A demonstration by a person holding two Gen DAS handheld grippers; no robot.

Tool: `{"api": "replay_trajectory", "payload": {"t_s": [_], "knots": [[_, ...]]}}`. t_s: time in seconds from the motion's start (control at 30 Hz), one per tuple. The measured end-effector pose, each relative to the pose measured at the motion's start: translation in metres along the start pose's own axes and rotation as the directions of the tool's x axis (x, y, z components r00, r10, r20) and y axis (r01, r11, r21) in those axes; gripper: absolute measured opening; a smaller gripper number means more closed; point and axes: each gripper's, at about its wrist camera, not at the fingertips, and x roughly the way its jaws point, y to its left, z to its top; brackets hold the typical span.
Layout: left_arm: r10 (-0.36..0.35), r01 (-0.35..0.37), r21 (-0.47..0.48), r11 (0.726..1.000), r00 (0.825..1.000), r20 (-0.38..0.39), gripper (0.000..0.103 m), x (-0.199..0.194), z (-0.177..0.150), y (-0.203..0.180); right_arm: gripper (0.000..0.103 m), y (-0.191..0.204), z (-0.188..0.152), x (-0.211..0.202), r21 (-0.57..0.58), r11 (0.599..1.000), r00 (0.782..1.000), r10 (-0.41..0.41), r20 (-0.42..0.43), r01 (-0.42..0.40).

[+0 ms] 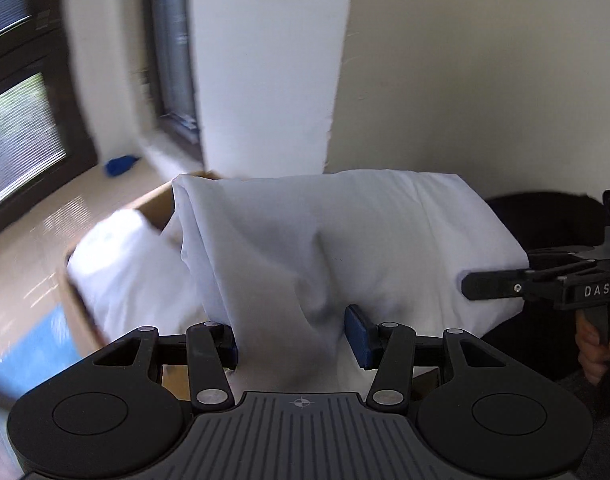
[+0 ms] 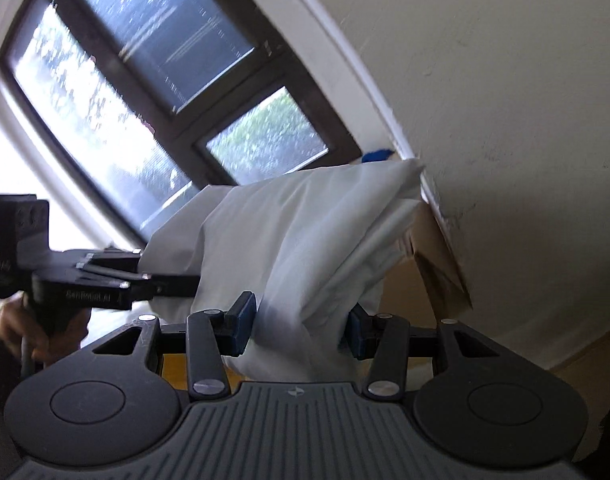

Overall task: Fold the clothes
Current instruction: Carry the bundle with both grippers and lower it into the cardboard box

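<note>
A white garment point(image 1: 325, 240) hangs bunched between both grippers, held up in the air. My left gripper point(image 1: 295, 338) has its blue-padded fingers around a thick fold of it. In the right wrist view the same white cloth point(image 2: 305, 240) fills the gap of my right gripper point(image 2: 301, 326), gripped at its lower bunch. The right gripper shows at the right edge of the left wrist view point(image 1: 505, 286), touching the cloth's right side. The left gripper shows at the left of the right wrist view point(image 2: 173, 284).
A cardboard box point(image 1: 157, 204) with more white cloth point(image 1: 125, 272) in it stands below on the floor, also in the right wrist view point(image 2: 429, 256). A white pillar point(image 1: 265, 80), windows point(image 2: 145, 80) and a cream wall point(image 2: 505, 120) are behind. A blue mat point(image 1: 33, 360) lies at the left.
</note>
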Motion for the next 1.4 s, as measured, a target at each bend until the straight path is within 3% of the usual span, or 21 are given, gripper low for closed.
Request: {"api": "replay_trajectory", "payload": {"t_s": [0.1,0.2,0.43,0.6,0.7,0.87,0.97,1.27,1.4], "knots": [[-0.043,0.048,0.102,0.994,0.997,-0.058,0.052,0.009,0.039,0.013,0.053,-0.004,0.012,0.011,0.034,0.999,0.999,-0.001,0.041,0.0],[-0.071,0.092,0.232,0.968,0.993,-0.097,0.052,0.006,0.07,0.018,0.053,0.002,0.016,0.026,0.084,0.996,0.997,-0.015,0.082,0.008],[-0.153,0.221,0.475,0.852,0.972,-0.178,0.052,0.025,0.138,0.044,0.054,0.027,0.024,0.079,0.226,0.973,0.979,-0.089,0.181,0.047],[-0.228,0.333,0.561,0.758,0.941,-0.25,0.052,0.059,0.157,0.081,0.054,0.037,0.033,0.132,0.293,0.95,0.968,-0.168,0.185,0.109],[-0.275,0.39,0.556,0.734,0.919,-0.281,0.052,0.089,0.154,0.104,0.054,0.035,0.038,0.166,0.331,0.929,0.959,-0.232,0.163,0.168],[-0.344,0.466,0.499,0.73,0.882,-0.321,0.052,0.143,0.147,0.147,0.054,0.029,0.044,0.228,0.384,0.886,0.939,-0.325,0.112,0.261],[-0.383,0.5,0.439,0.747,0.863,-0.331,0.052,0.183,0.157,0.18,0.054,0.024,0.047,0.267,0.394,0.863,0.922,-0.377,0.089,0.315],[-0.437,0.538,0.312,0.784,0.833,-0.339,0.052,0.257,0.147,0.213,0.054,-0.009,0.056,0.348,0.357,0.821,0.884,-0.467,-0.03,0.445],[-0.471,0.559,0.231,0.797,0.813,-0.343,0.054,0.268,0.136,0.227,0.055,-0.018,0.053,0.373,0.329,0.822,0.882,-0.463,-0.088,0.464]]}}
